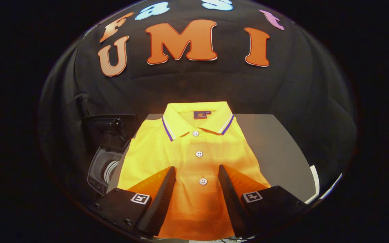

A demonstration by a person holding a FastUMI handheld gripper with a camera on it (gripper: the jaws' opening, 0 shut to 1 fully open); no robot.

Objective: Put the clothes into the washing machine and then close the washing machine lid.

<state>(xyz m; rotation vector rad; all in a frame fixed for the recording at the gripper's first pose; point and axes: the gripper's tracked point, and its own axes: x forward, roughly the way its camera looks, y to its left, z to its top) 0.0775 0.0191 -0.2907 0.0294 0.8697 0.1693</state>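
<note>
Shirt [194, 158]: a yellow polo, folded, lying flat on the tabletop with its collar away from me; it takes up most of what I see ahead and runs back under the fingers.
Tabletop [275, 148]: grey, bare to the right of the shirt, its far edge against the dark cloth wall.
Washing machine [105, 155]: I see it to the left of the shirt, just off the tabletop's left edge, lower than the surface; its dark lid [108, 126] stands raised at the back and the drum opening with pale ribbing shows below it.
Gripper [197, 172]: I have the fingers spread apart, one on each side of the shirt's button line, above its lower half; whether the tips touch the fabric I cannot tell. They grip nothing.
Collar [198, 119]: yellow with a white and purple stripe along its edge, a small dark tag inside the neck.
Buttons [199, 154]: three white ones down the placket, the lowest lying between the fingers.
</note>
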